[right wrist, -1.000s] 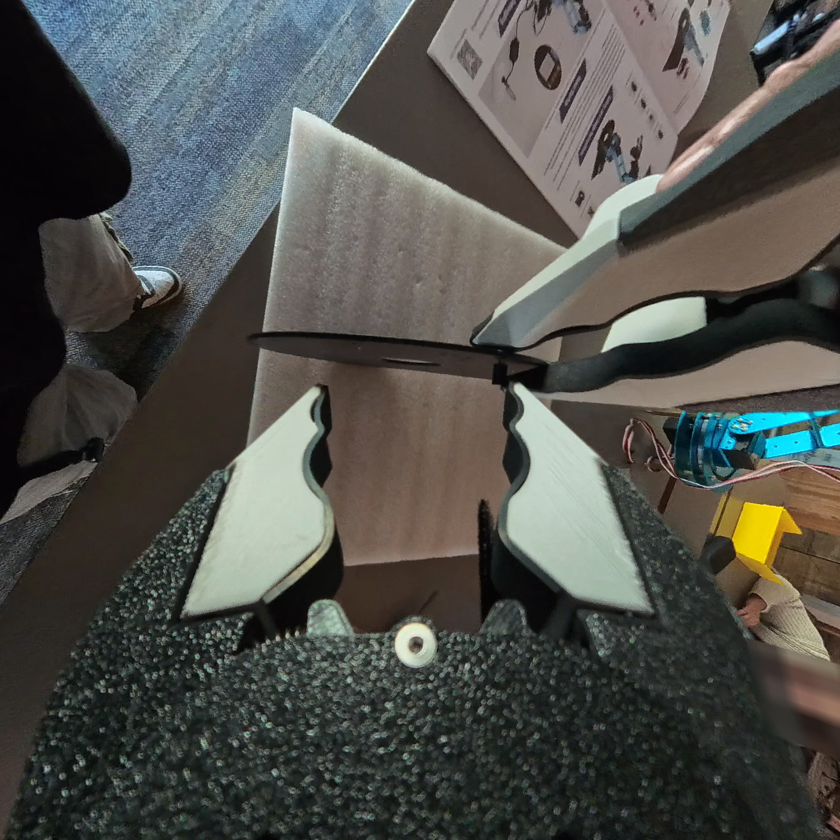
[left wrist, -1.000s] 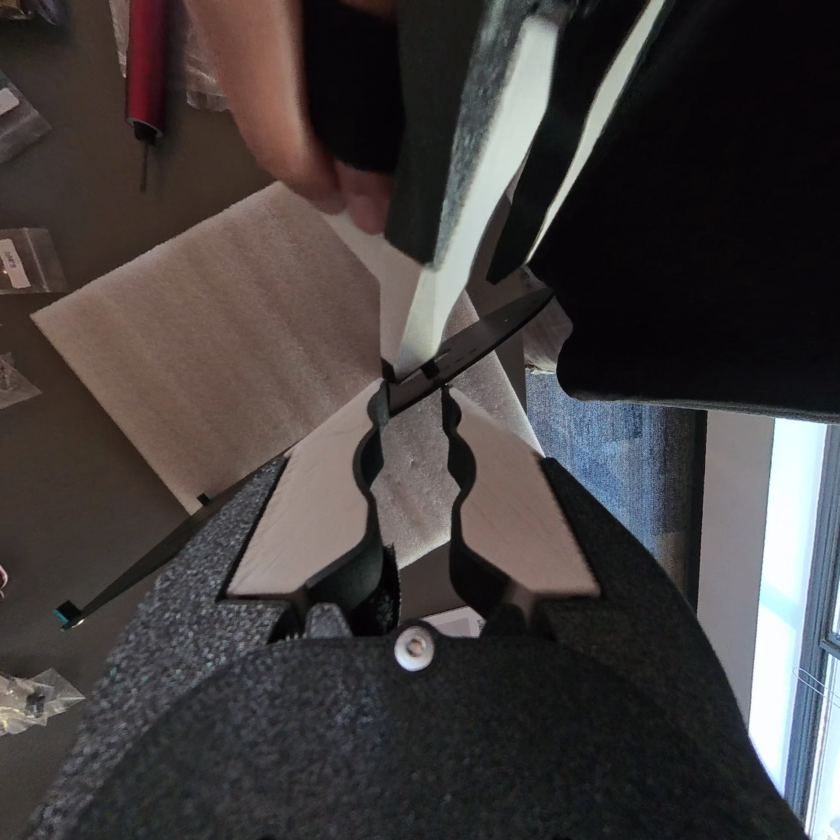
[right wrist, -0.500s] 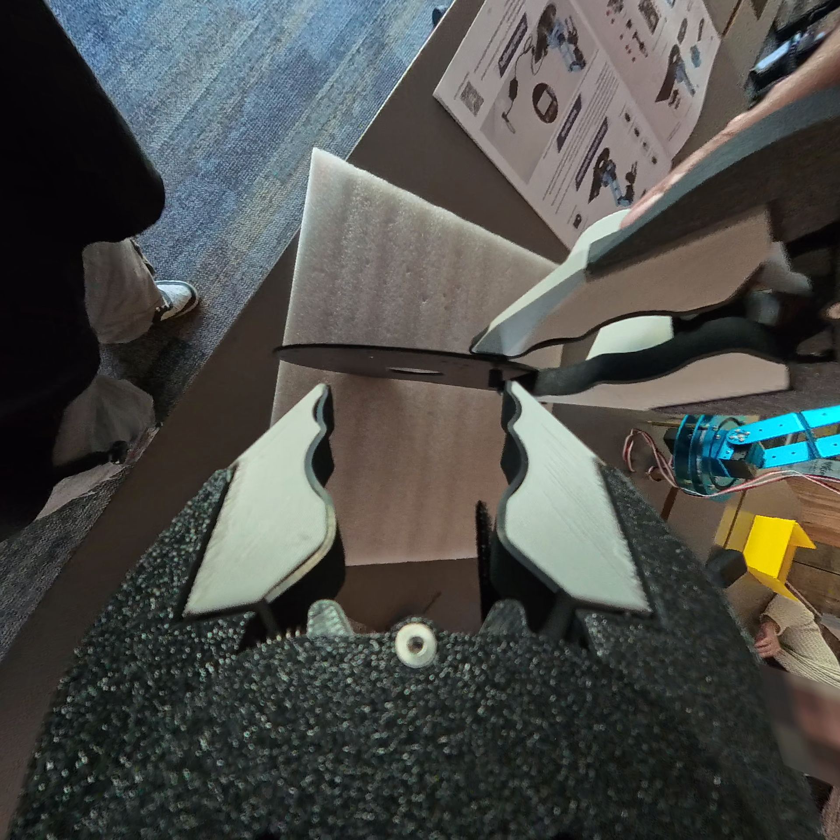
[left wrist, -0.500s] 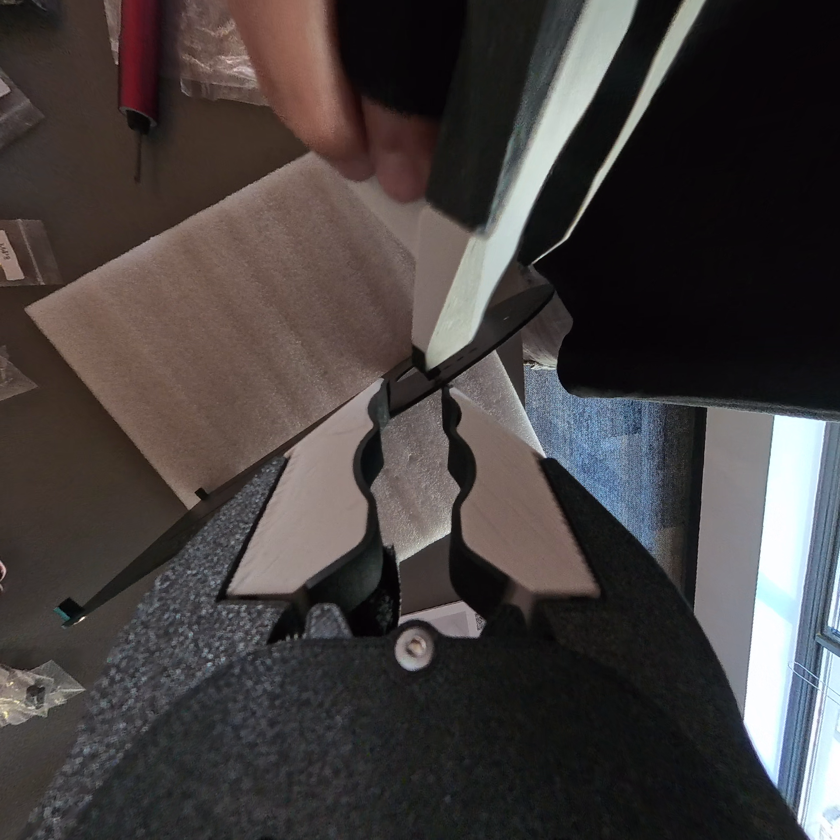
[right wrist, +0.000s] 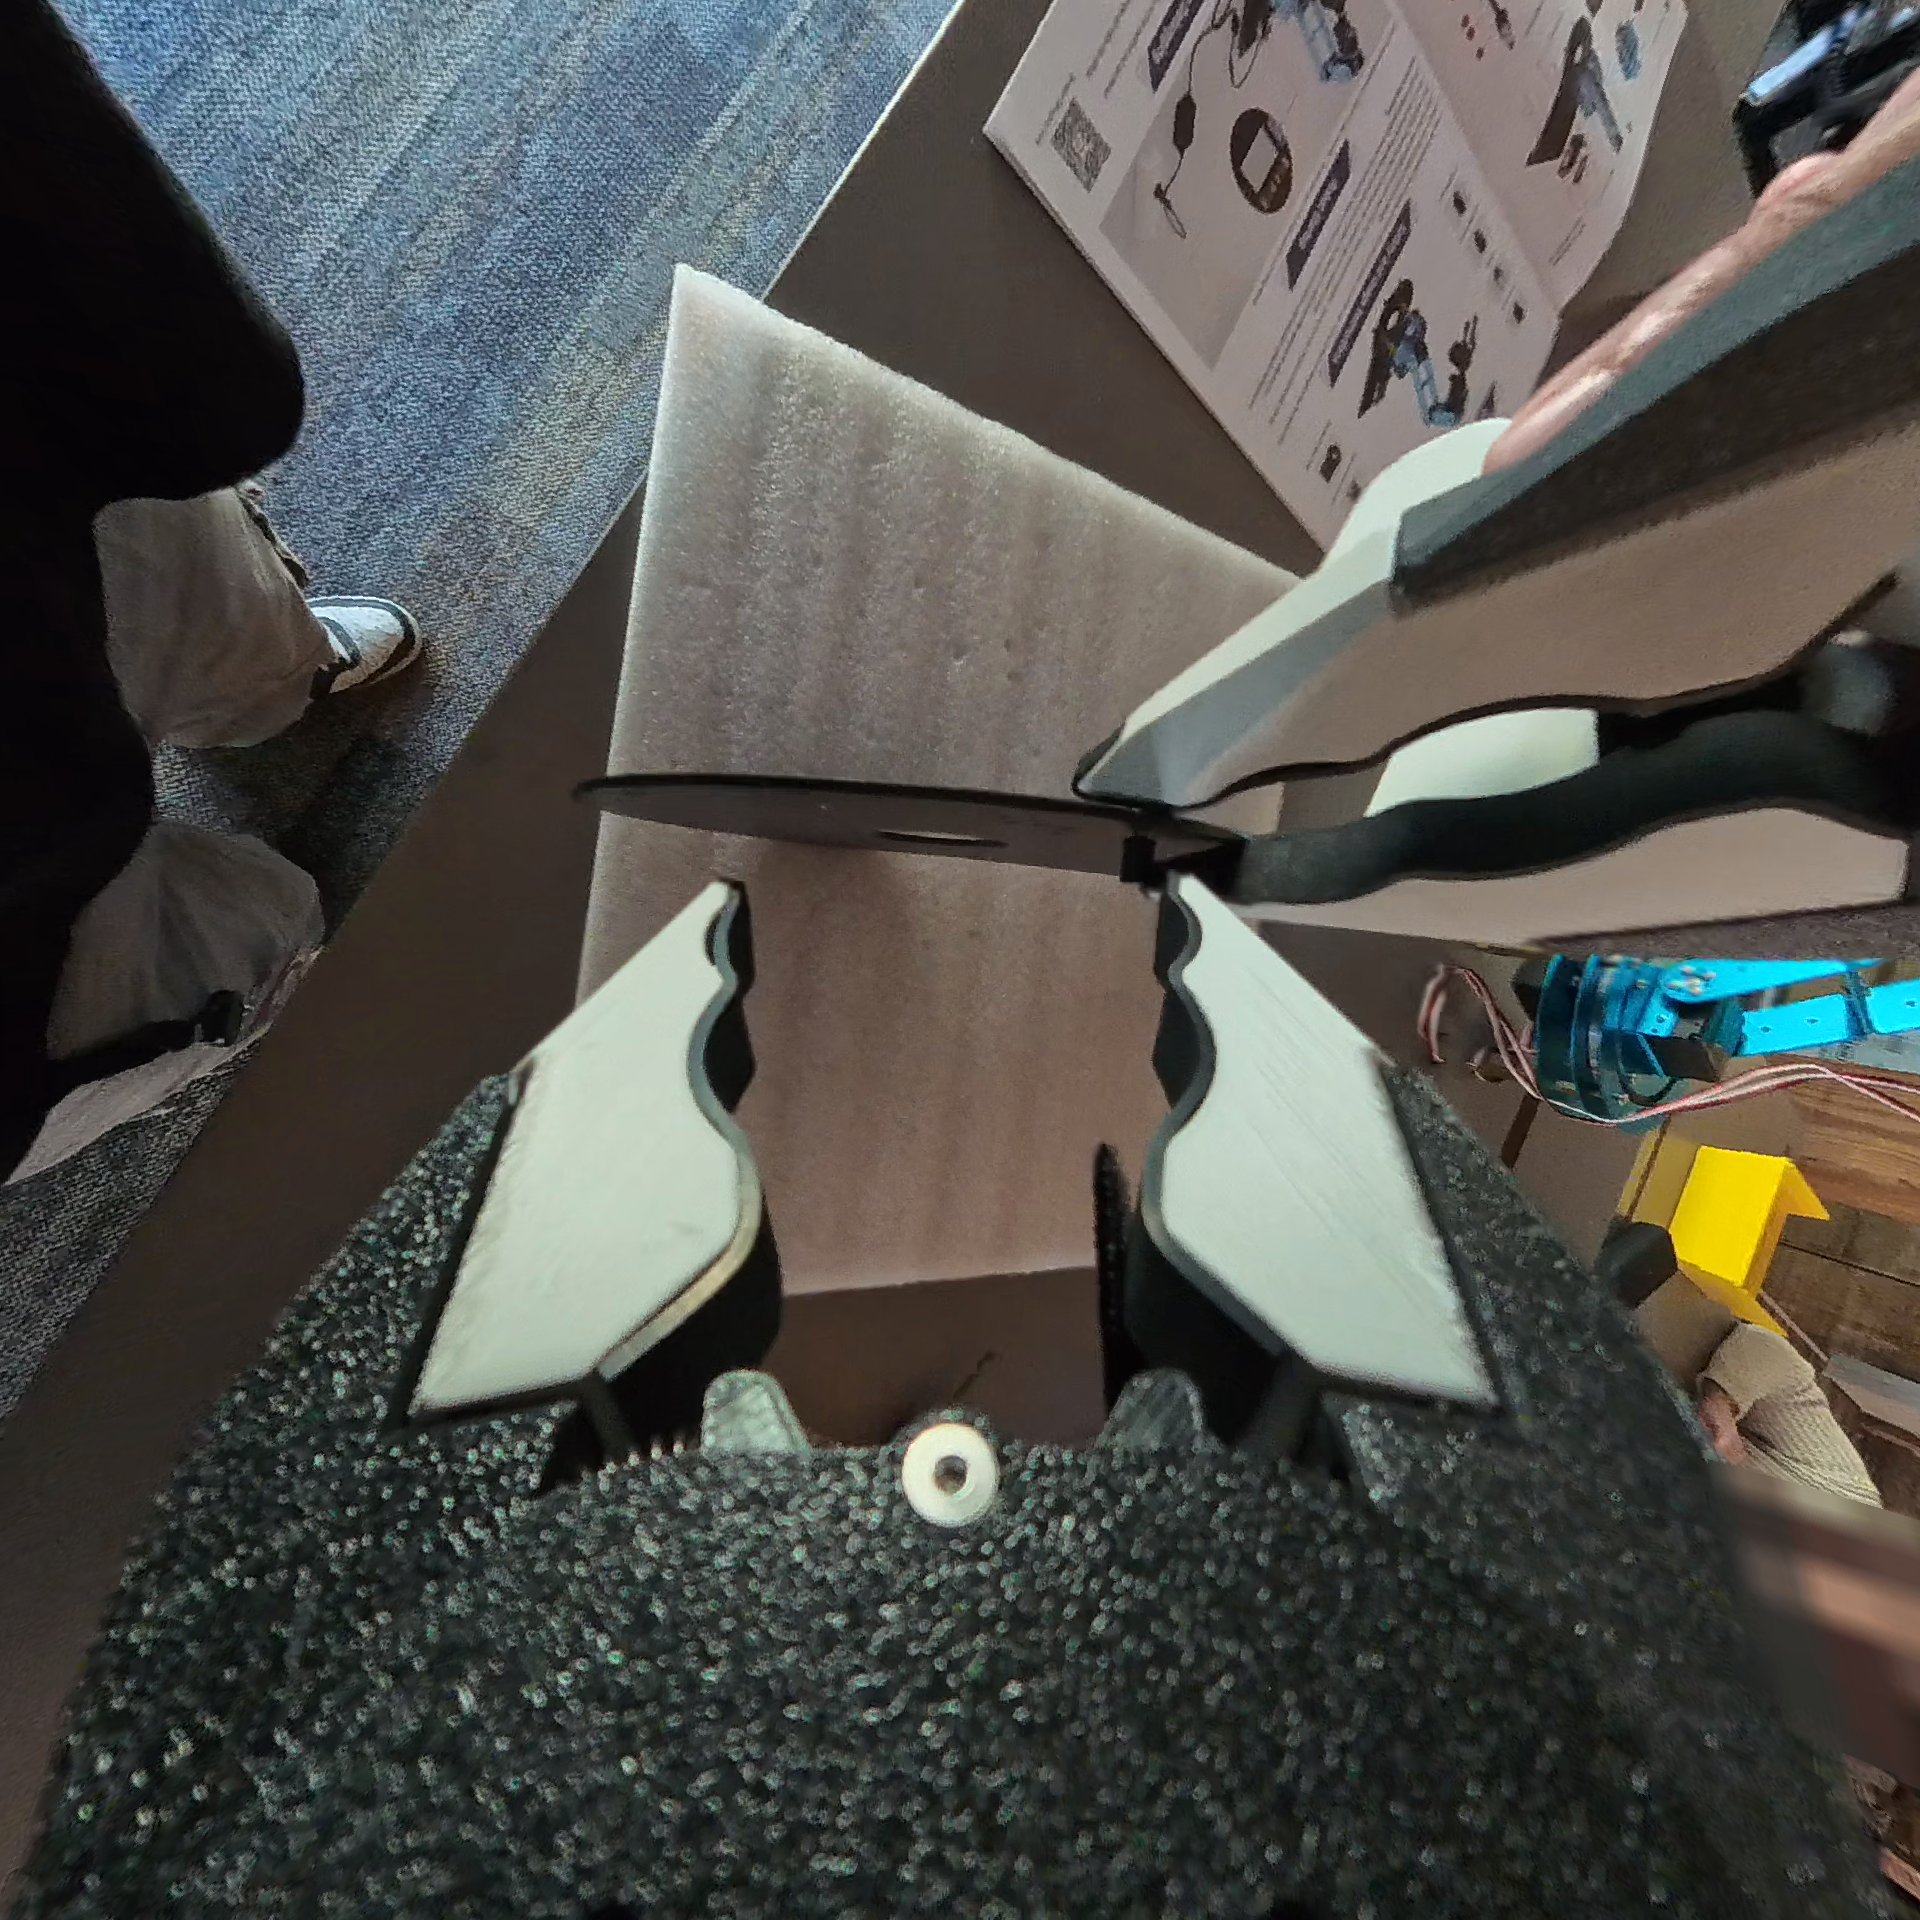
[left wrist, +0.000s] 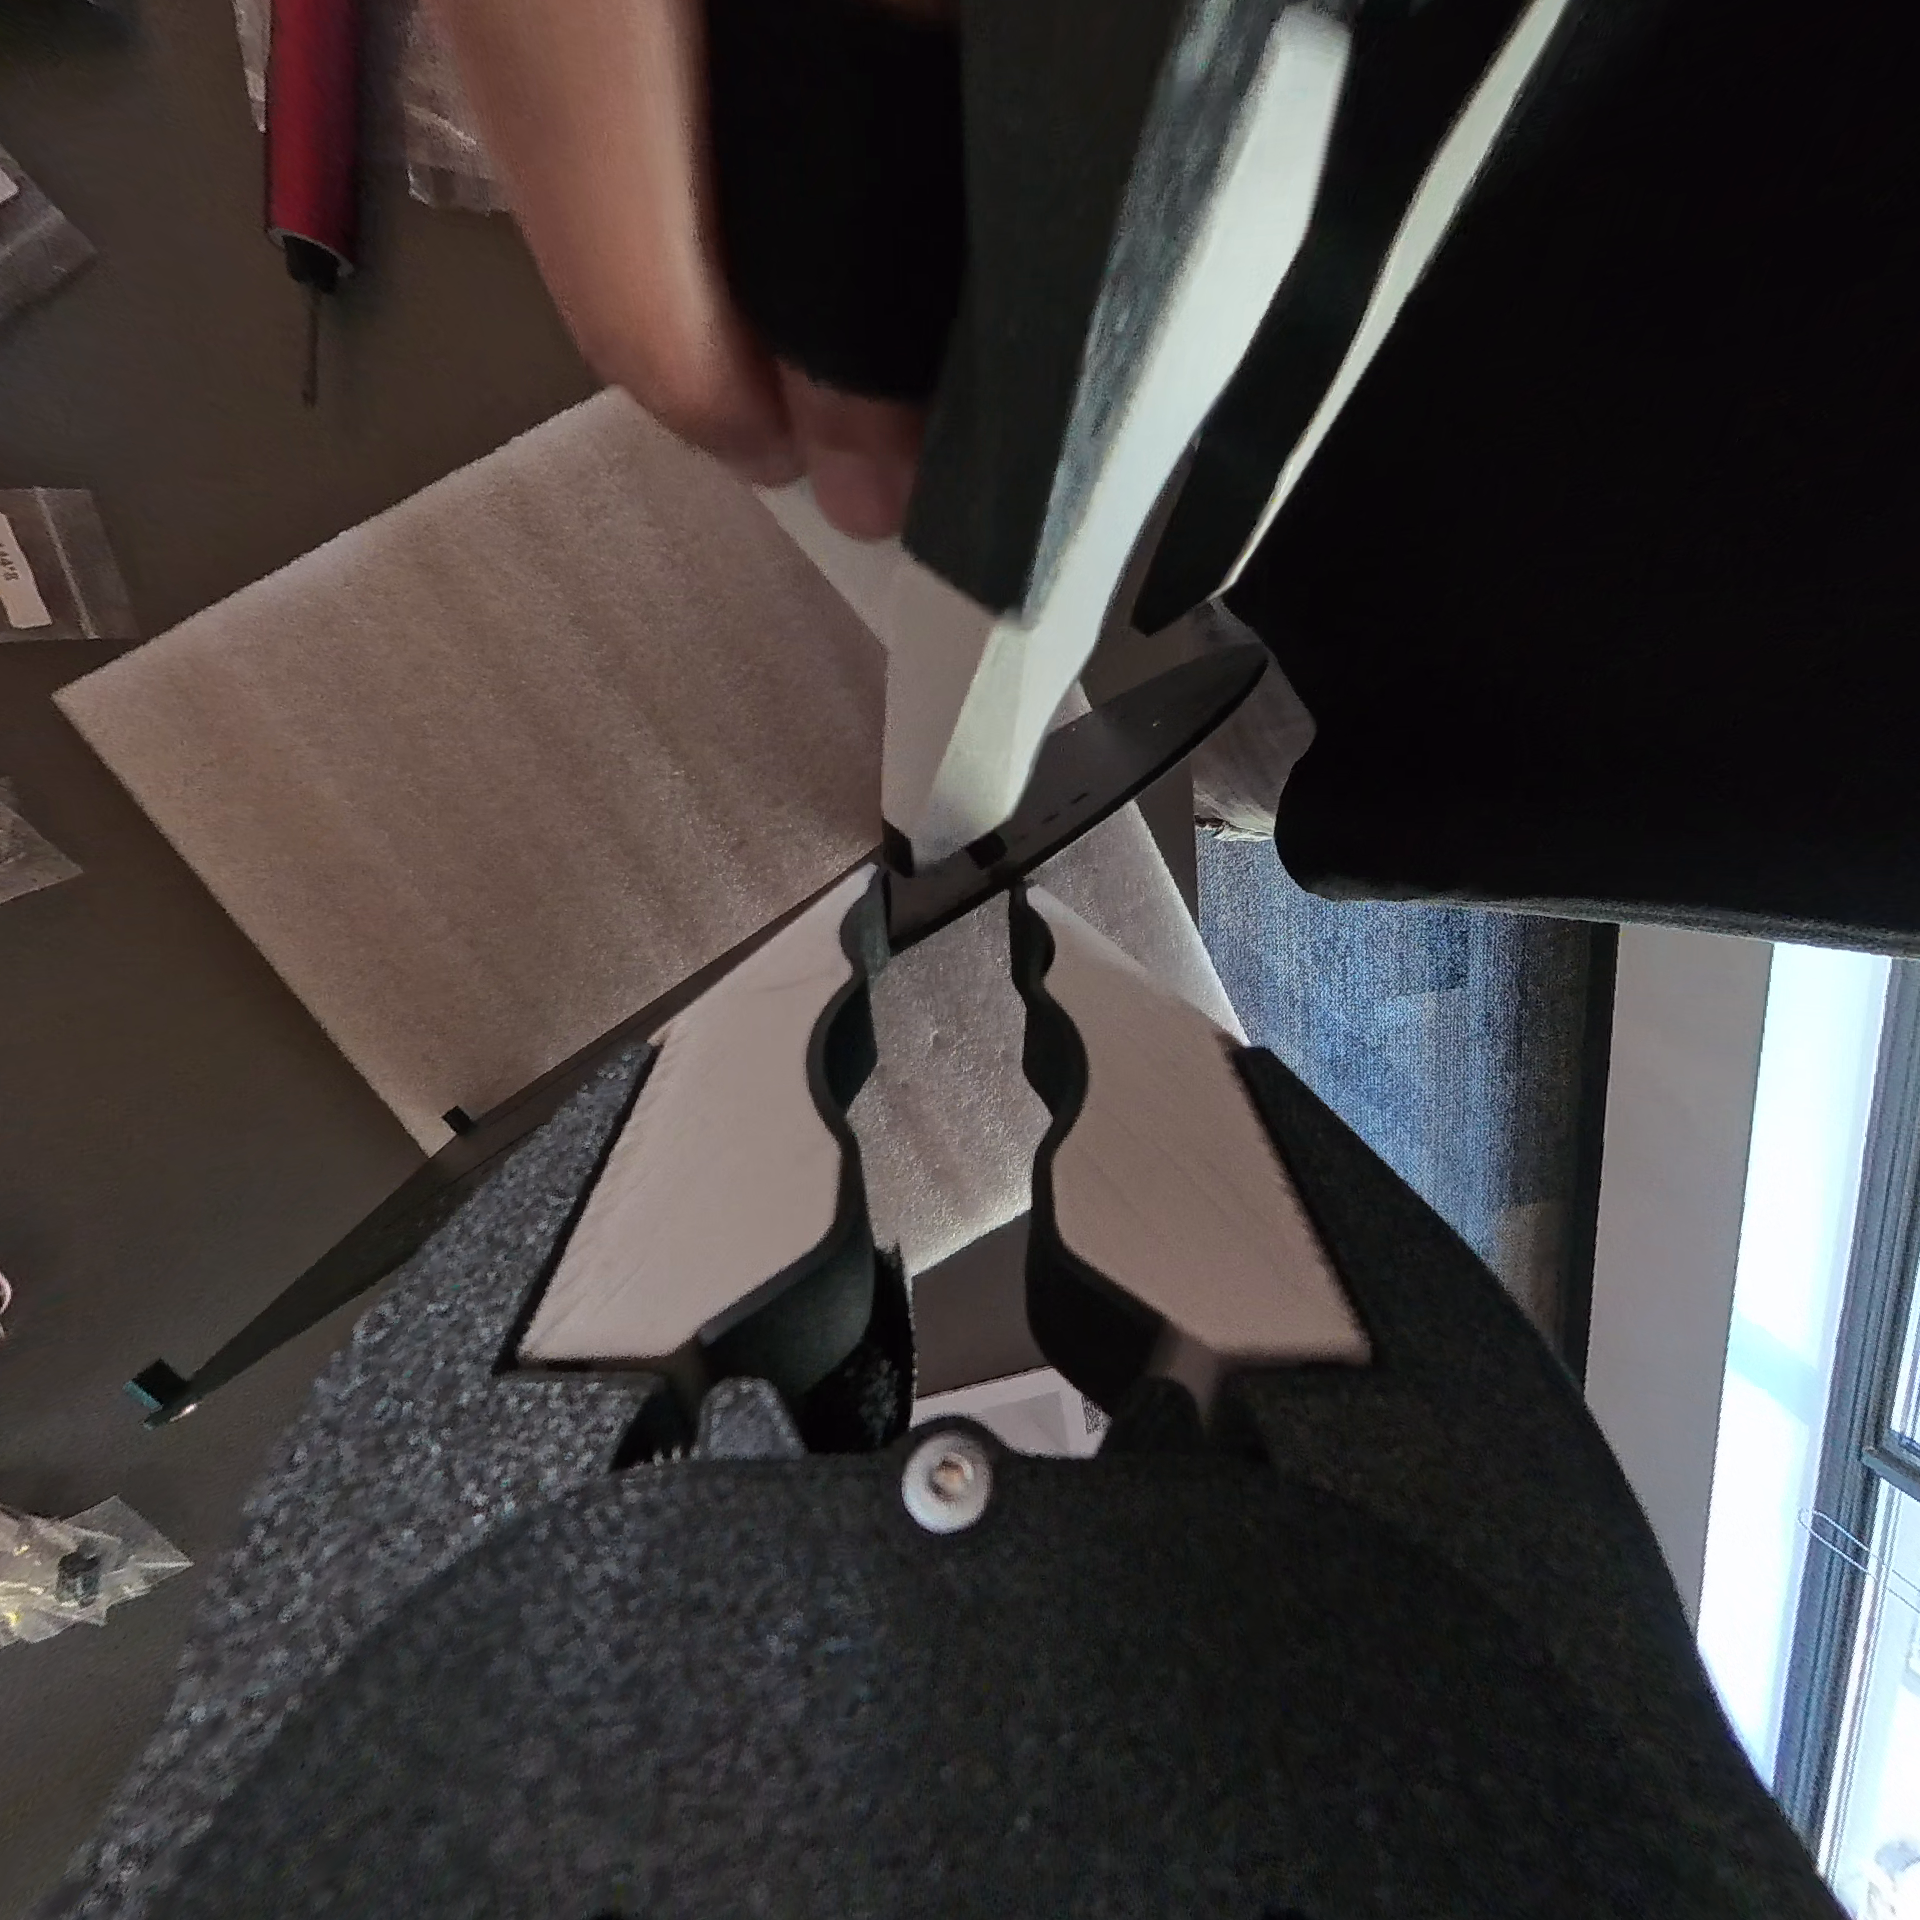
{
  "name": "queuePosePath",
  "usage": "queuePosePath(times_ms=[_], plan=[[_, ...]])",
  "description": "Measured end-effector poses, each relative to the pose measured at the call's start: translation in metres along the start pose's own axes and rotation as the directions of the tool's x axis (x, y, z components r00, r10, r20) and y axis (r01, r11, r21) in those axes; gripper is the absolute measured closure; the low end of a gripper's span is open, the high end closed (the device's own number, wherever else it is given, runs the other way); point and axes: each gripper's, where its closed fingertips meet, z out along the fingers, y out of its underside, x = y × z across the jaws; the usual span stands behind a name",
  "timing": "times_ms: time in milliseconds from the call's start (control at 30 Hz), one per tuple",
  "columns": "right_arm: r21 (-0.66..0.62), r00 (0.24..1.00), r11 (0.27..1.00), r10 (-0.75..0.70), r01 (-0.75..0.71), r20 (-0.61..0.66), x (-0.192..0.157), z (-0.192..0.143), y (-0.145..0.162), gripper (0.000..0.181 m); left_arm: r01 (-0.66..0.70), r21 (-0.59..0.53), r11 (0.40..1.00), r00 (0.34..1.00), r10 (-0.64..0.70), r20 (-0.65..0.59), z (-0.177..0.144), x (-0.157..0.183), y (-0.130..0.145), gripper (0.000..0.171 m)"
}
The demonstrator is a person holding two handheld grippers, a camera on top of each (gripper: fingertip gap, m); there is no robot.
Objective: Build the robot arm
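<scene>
My left gripper [left wrist: 948, 906] is shut on a thin black plate [left wrist: 1122, 748], which lies slantwise across its fingertips. The jaws stand narrow, with foam showing through the gap. The plate is held in the air above a white foam sheet [left wrist: 468, 779]. In the right wrist view the left gripper [right wrist: 1164, 831] comes in from the right and pinches the plate [right wrist: 831, 816] at its right end. My right gripper [right wrist: 951, 894] is open wide and empty, just under the plate. Its right fingertip [right wrist: 1179, 914] is at the plate's small tab. In the left wrist view that white fingertip [left wrist: 966, 790] touches the plate from above.
The foam sheet [right wrist: 883, 571] lies on a brown table [right wrist: 312, 1195] near its edge, with blue carpet [right wrist: 468, 208] and a shoe [right wrist: 364, 644] below. A printed sheet [right wrist: 1351, 208], a blue robot arm [right wrist: 1662, 1029], a yellow block [right wrist: 1725, 1216], a red screwdriver [left wrist: 307, 125] and parts bags [left wrist: 62, 1558] lie around. My two grippers' fingertips are within a few centimetres of each other.
The left gripper keeps the plate in the same hold. The right gripper stayed open, tilted steeper against the plate, then swung back; its fingertip stays at the plate.
</scene>
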Motion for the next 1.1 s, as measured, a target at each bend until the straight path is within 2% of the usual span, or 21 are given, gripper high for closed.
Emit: queuePosePath(times_ms=[133, 267, 433, 600, 767, 900, 933, 1100], plan=[[0.033, 1.000, 0.999, -0.006, 0.006, 0.002, -0.003, -0.011, -0.010, 0.107, 0.000, 0.001, 1.000, 1.000, 0.000, -0.005, 0.000, 0.000, 0.000, 0.150], [-0.009, 1.000, 1.000, -0.002, 0.003, 0.015, -0.004, 0.007, 0.000, 0.098, -0.001, 0.003, 1.000, 1.000, 0.001, -0.002, 0.000, 0.000, -0.001, 0.149], [0.032, 1.000, 0.999, -0.010, 0.010, -0.014, -0.002, -0.012, -0.011, 0.108, -0.002, 0.002, 1.000, 1.000, 0.002, -0.008, 0.000, 0.000, 0.000, 0.150], [-0.011, 1.000, 1.000, -0.010, 0.010, -0.008, -0.003, 0.007, -0.001, 0.099, 0.004, 0.006, 1.000, 1.000, -0.004, -0.013, 0.000, -0.001, -0.001, 0.150], [0.023, 1.000, 1.000, 0.002, -0.002, -0.011, -0.004, -0.010, -0.009, 0.106, -0.007, 0.007, 1.000, 1.000, 0.007, -0.006, 0.001, -0.001, -0.002, 0.150], [-0.013, 0.999, 0.999, 0.029, -0.029, 0.013, -0.004, 0.007, 0.001, 0.098, -0.020, 0.018, 1.000, 1.000, 0.020, 0.015, 0.001, -0.003, -0.003, 0.150], [0.000, 1.000, 1.000, 0.027, -0.027, 0.007, -0.002, 0.007, -0.001, 0.100, -0.025, 0.018, 1.000, 1.000, 0.024, 0.019, 0.001, -0.002, -0.002, 0.151], [0.045, 0.999, 0.998, 0.045, -0.045, 0.003, -0.004, -0.012, -0.009, 0.106, -0.042, 0.029, 0.999, 0.999, 0.041, 0.034, 0.000, -0.001, 0.001, 0.151]])
